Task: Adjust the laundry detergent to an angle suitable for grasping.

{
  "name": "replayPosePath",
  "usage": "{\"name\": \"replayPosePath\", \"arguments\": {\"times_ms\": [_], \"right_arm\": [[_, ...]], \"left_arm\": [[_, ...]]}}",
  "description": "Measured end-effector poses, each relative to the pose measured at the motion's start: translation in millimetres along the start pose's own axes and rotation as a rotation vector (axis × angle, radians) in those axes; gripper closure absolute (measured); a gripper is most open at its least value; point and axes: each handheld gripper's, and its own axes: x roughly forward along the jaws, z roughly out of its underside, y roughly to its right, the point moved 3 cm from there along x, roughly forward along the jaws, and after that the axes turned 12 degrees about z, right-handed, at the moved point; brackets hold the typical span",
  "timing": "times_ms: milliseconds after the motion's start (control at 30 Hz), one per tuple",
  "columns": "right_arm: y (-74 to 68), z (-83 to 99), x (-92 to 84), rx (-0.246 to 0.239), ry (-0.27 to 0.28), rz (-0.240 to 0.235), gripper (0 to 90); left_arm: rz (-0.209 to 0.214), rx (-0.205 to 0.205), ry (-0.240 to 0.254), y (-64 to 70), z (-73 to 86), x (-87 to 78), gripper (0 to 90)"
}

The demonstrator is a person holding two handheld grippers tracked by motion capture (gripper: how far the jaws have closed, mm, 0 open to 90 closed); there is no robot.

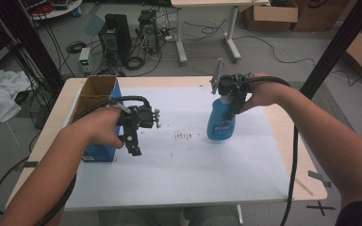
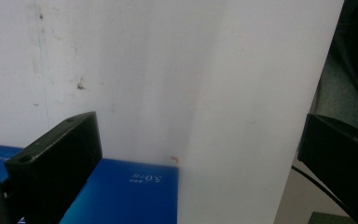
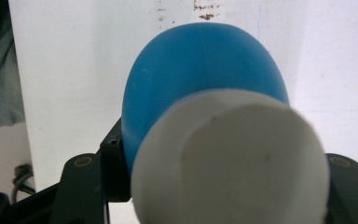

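Blue plastic bottle, rounded shoulders, smooth white cap: clamped at the neck by the right gripper, upright over the white sheet. Left gripper: jaws wide, nothing between them, pointing down beside an open-topped blue cardboard box. Brown smudges lie between the grippers.

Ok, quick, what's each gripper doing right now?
Left gripper: open, holding nothing, beside the blue box.
Right gripper: shut on the blue bottle, near its white cap.
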Motion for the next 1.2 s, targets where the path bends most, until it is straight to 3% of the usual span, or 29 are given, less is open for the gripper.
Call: {"name": "replayPosePath", "arguments": {"times_ms": [167,467,567,600,633,733,900,1000,1033,1200], "right_arm": [[-2.5,-2.6,-5.5,0.074,-0.012,-0.010,37.9],[-14.6,-18.8,-11.9,0.214,-0.060,0.015,37.9],[-18.0,-24.9,-11.2,0.284,-0.071,0.019,37.9],[-18.0,-24.9,-11.2,0.284,-0.071,0.019,37.9],[-20.4,-28.1,-9.7,0.321,-0.078,0.029,37.9],[-24.7,-32.0,-6.7,0.344,-0.084,0.044,37.9],[-29.0,-35.9,2.1,0.432,-0.092,0.047,37.9],[-30.1,-37.2,6.3,0.459,-0.098,0.053,37.9],[-30.4,-38.3,9.7,0.492,-0.103,0.062,37.9],[-31.6,-40.8,17.6,0.549,-0.119,0.078,37.9]], "left_arm": [[-0.007,0.004,0.000,2.9,0.3,-1.8,0.1],[-0.013,0.012,0.006,6.6,-0.1,-2.9,0.1],[-0.015,0.015,0.006,8.1,0.0,-3.4,0.1],[-0.015,0.015,0.006,8.1,0.0,-3.4,0.1],[-0.014,0.017,0.007,8.6,0.3,-3.0,0.1],[-0.014,0.016,0.005,10.0,0.6,-1.7,0.1],[-0.020,0.019,0.004,11.7,0.4,-1.7,0.1],[-0.016,0.018,0.005,12.6,0.2,-1.5,0.1],[-0.018,0.019,0.007,13.2,0.1,-1.0,0.1],[-0.015,0.017,0.012,14.0,1.2,0.9,0.1]]}}
